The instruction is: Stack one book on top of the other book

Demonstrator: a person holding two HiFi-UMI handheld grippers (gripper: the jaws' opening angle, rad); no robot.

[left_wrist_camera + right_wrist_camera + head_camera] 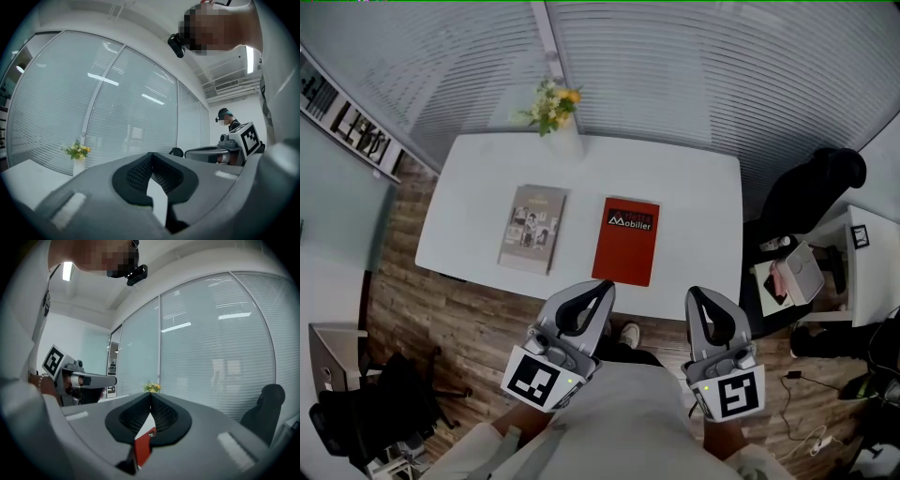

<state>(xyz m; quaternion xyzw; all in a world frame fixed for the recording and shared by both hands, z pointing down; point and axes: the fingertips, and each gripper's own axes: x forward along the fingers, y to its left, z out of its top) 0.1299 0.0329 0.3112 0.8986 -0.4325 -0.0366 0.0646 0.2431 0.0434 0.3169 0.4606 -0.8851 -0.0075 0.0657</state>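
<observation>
White bench [478,187], two books flat on it, side by side, not stacked. The grey book [532,228] lies left of centre and the red book [625,240] right of centre. There is a clear strip of bench between them, no contact. The red book's near end sits close to the bench's near edge, and the grey book is a bit further in from that edge. The red book has a black band with white lettering across its far end.

A vase of flowers [553,108] stands at the middle of the far edge, well apart from both books.

The left gripper [606,285] has its jaws together with nothing between them. In the head view its tip lines up with the red book's near left corner. The left gripper view shows it held above bench level, not on the book.

The right gripper [693,293] also has its jaws together and is empty. It is at the near edge, to the right of the red book and apart from it. In the right gripper view the red book shows through the slot below the closed jaws, lying on the bench ahead.

Both grippers are close to the person's torso, with marker cubes facing the head camera. There is a wooden floor [478,328] below the near edge and a black office chair [811,192] off the bench's right end. A glass wall with blinds [675,66] runs behind the far edge.
</observation>
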